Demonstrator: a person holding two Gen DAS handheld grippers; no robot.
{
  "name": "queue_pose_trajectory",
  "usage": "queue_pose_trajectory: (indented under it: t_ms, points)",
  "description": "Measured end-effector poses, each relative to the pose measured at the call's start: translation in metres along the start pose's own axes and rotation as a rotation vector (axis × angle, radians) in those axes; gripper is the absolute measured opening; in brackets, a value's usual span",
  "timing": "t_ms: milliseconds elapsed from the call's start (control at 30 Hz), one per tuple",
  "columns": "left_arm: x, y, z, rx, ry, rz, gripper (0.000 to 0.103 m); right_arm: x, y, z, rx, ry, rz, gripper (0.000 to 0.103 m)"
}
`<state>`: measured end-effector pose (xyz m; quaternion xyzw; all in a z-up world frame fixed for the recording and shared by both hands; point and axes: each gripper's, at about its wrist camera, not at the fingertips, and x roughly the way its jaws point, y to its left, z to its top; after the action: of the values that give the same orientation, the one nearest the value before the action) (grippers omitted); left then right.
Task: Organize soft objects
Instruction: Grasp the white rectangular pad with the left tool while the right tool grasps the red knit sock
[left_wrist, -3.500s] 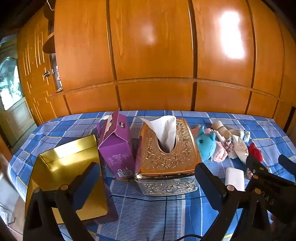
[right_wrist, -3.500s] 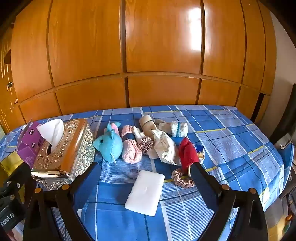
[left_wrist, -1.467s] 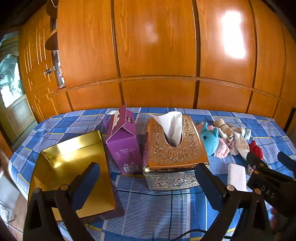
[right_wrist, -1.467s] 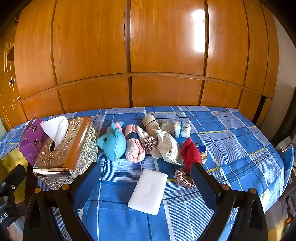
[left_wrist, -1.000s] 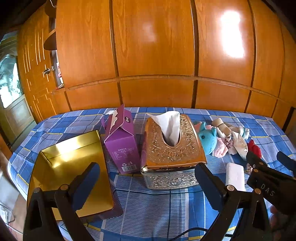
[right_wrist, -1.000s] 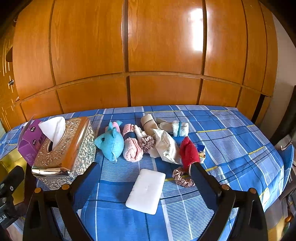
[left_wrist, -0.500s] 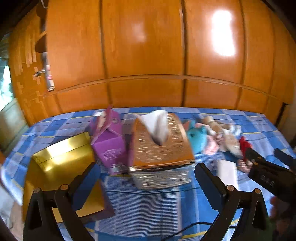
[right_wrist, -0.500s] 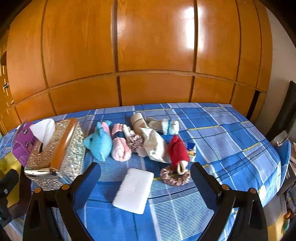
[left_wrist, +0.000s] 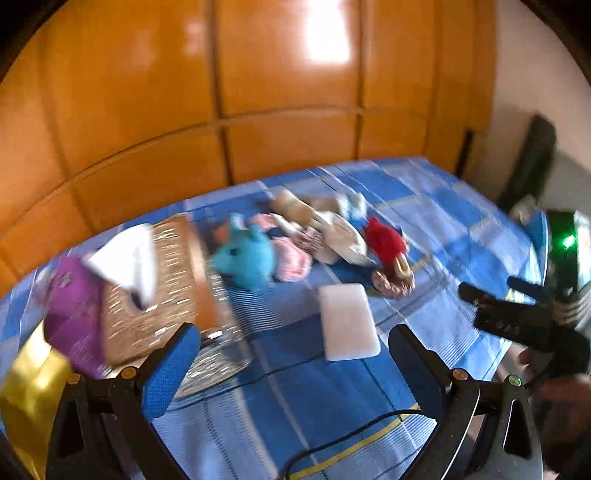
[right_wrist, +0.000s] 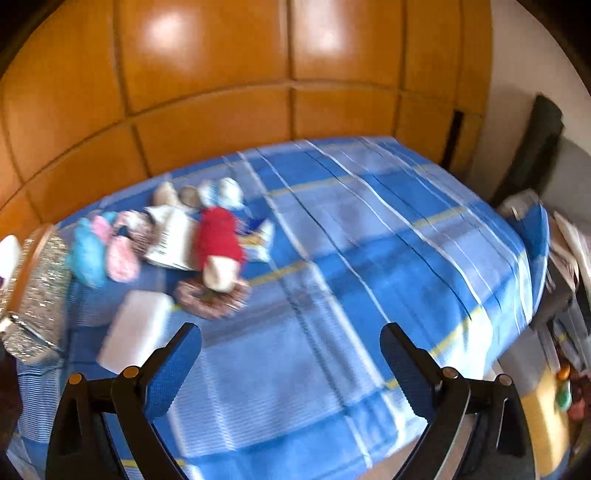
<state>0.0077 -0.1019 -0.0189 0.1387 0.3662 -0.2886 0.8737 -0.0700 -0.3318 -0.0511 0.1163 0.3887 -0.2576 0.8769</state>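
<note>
Soft things lie in a row on the blue checked cloth: a turquoise plush (left_wrist: 245, 254) (right_wrist: 86, 254), a pink roll (left_wrist: 291, 258) (right_wrist: 122, 258), a cream fabric piece (left_wrist: 343, 236) (right_wrist: 171, 236), a red sock-like piece (left_wrist: 386, 240) (right_wrist: 218, 236) and a brown scrunchie (left_wrist: 393, 286) (right_wrist: 212, 297). A white pack (left_wrist: 349, 321) (right_wrist: 135, 330) lies in front of them. My left gripper (left_wrist: 295, 347) is open and empty above the cloth, just short of the white pack. My right gripper (right_wrist: 290, 345) is open and empty over bare cloth, right of the pile. Both views are motion-blurred.
A gold tissue box (left_wrist: 162, 280) (right_wrist: 35, 288), a purple carton (left_wrist: 74, 314) and a gold box lid (left_wrist: 29, 398) stand at the left. The other gripper (left_wrist: 517, 325) shows at the right edge. Wooden panels (right_wrist: 221, 74) back the bed; clutter (right_wrist: 565, 325) lies beyond its right edge.
Both grippers have swung quickly to the right, so the tissue box and soft pile slid leftward in both views. Both stay open and empty.
</note>
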Motion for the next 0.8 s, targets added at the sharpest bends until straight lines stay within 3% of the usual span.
queue_pose_trajectory:
  t_ms: [133, 200, 533, 600, 667, 700, 800]
  points:
    - [0.045, -0.031, 0.006, 0.112, 0.083, -0.038, 0.099, 0.008, -0.022, -0.005, 0.05, 0.026, -0.009, 0.099]
    - [0.073, -0.04, 0.008, 0.143, 0.144, -0.042, 0.092, 0.009, -0.024, -0.006, 0.049, 0.029, -0.005, 0.099]
    - [0.146, -0.05, -0.003, 0.155, 0.281, -0.018, 0.089, 0.026, -0.027, -0.011, 0.037, 0.084, 0.036, 0.099]
    - [0.147, -0.045, -0.005, 0.109, 0.262, -0.069, 0.074, 0.029, -0.026, -0.013, 0.035, 0.098, 0.046, 0.098]
    - [0.145, -0.038, -0.011, 0.065, 0.247, -0.108, 0.067, 0.032, -0.025, -0.012, 0.029, 0.115, 0.064, 0.094]
    - [0.142, -0.036, -0.013, 0.061, 0.237, -0.114, 0.059, 0.034, -0.023, -0.011, 0.023, 0.119, 0.074, 0.091]
    - [0.132, -0.034, -0.021, 0.06, 0.22, -0.121, 0.057, 0.036, -0.015, 0.002, -0.013, 0.108, 0.12, 0.071]
